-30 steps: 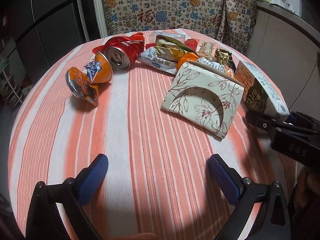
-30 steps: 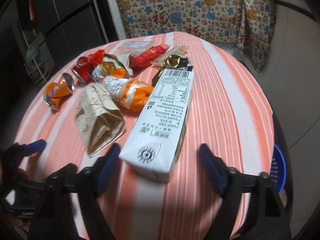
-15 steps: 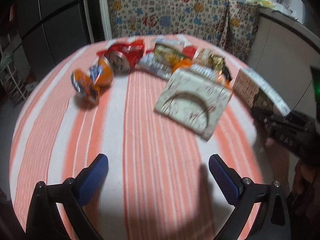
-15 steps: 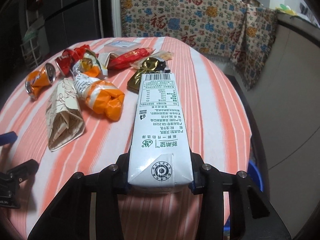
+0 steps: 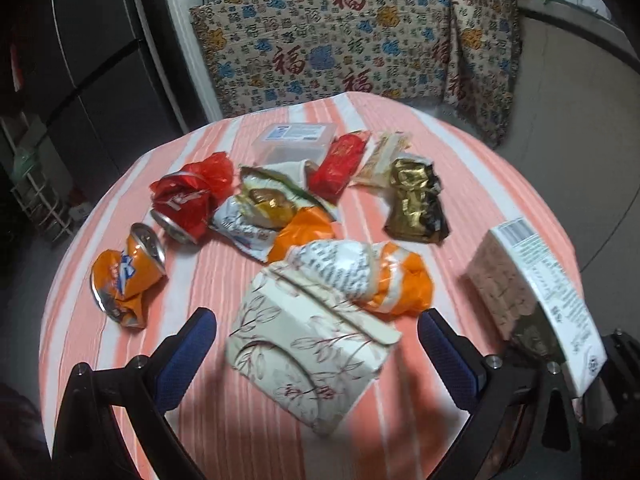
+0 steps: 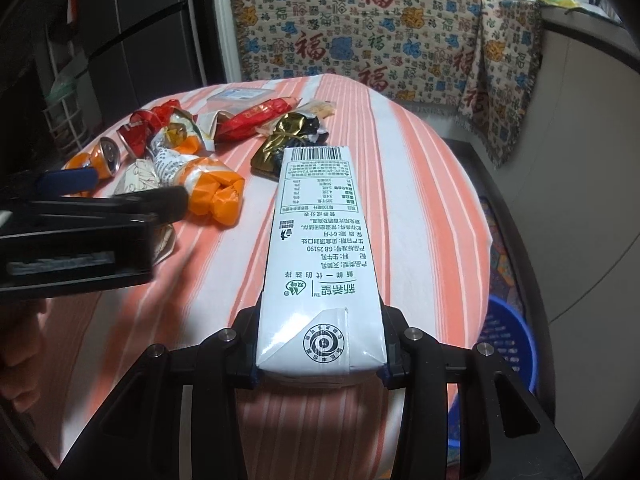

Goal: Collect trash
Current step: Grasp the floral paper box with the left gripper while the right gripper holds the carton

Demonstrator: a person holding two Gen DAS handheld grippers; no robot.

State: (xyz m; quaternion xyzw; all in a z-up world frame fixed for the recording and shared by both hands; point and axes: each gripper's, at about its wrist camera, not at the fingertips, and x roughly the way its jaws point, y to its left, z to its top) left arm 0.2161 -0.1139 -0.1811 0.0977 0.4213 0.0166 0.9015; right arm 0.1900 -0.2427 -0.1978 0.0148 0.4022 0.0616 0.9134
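Note:
My right gripper [image 6: 318, 364] is shut on a white milk carton [image 6: 316, 248] and holds it above the striped table; the carton also shows in the left wrist view [image 5: 536, 300]. My left gripper [image 5: 316, 344] is open, its blue pads on either side of a flattened floral paper box [image 5: 308, 356], just above it. Behind the box lie an orange and white wrapper [image 5: 372, 276], a crushed orange can [image 5: 126, 276], a crushed red can [image 5: 188, 204], a gold and black wrapper [image 5: 416, 204] and a red packet [image 5: 340, 164].
The round table has an orange and white striped cloth [image 5: 224, 288]. A clear plastic box [image 5: 296, 142] sits at its far side. A blue basket [image 6: 504, 344] stands on the floor to the right of the table. A patterned cloth [image 5: 352, 40] hangs behind.
My right gripper has shut on the milk carton and lifted it. My left gripper has moved forward and to the right until its open fingers flank the floral box.

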